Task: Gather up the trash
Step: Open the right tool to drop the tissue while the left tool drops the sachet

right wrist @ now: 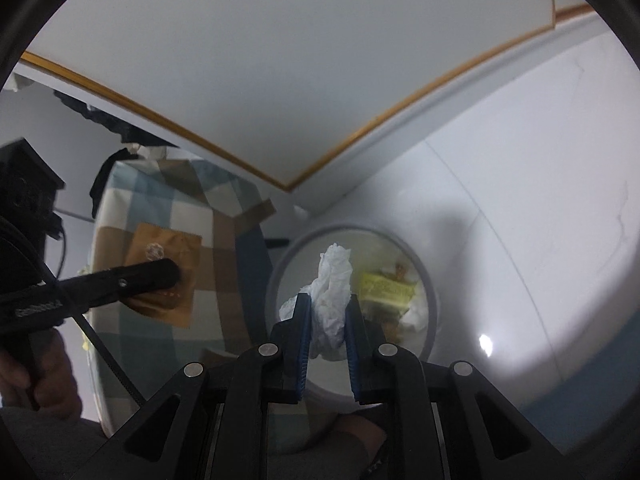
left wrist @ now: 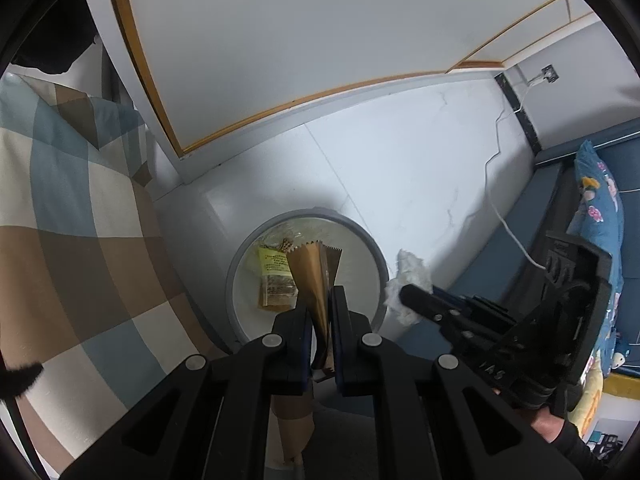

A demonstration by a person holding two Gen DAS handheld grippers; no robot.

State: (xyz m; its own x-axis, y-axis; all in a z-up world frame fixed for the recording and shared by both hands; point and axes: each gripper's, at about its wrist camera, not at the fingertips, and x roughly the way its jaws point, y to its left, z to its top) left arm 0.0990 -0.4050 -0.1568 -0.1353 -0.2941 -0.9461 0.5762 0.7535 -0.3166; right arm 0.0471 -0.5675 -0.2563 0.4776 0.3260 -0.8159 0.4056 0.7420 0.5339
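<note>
left gripper (left wrist: 320, 312): you've got it pinching the brown paper bag (left wrist: 316, 276) flat between the pads, hanging right over the trash bin (left wrist: 236, 264) so it'll drop clean.
right gripper (right wrist: 326, 320): jaws are a bit apart with the white tissue (right wrist: 332, 292) wadded between them; I can't tell if they're gripping or letting go.
bin: sits on the floor next to the checked bedding (left wrist: 80, 220), yellow wrapper (right wrist: 386, 290) already inside.
pose: both of your grippers tip steeply down, side by side over the bin's rim.
</note>
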